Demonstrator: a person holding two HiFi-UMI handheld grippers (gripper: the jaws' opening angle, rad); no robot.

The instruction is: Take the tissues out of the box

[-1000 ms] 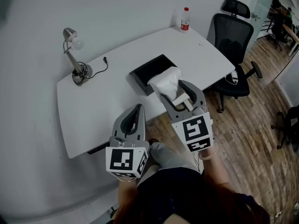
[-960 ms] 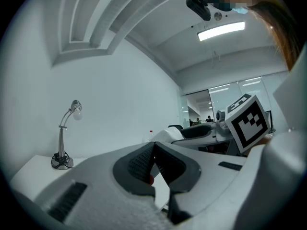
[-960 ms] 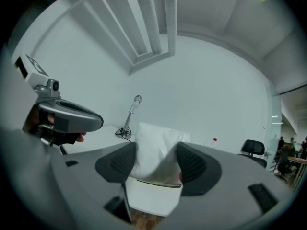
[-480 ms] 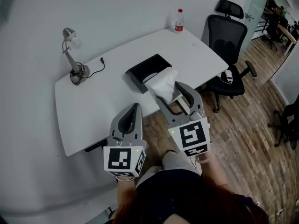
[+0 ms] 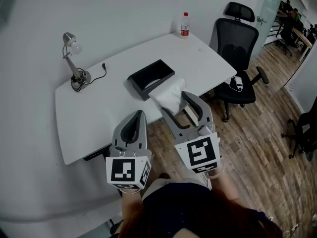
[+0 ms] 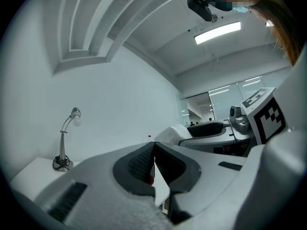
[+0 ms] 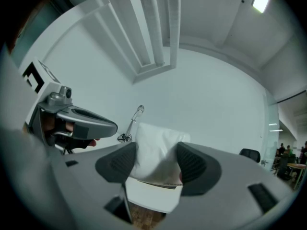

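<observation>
While right tongs (image 5: 174, 103) clamp the white tissues (image 5: 168, 90), left tongs (image 5: 137, 116) pressed together, black box (image 5: 148, 77) on table (image 5: 99, 108).

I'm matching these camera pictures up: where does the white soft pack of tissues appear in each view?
Head view: the white soft pack of tissues is just above centre.
Left gripper view: the pack small, lower right of centre, beyond the jaws.
Right gripper view: the pack large, below centre, between the jaws.
Shared landmark: the silver desk lamp, left of the pack throughout.
</observation>
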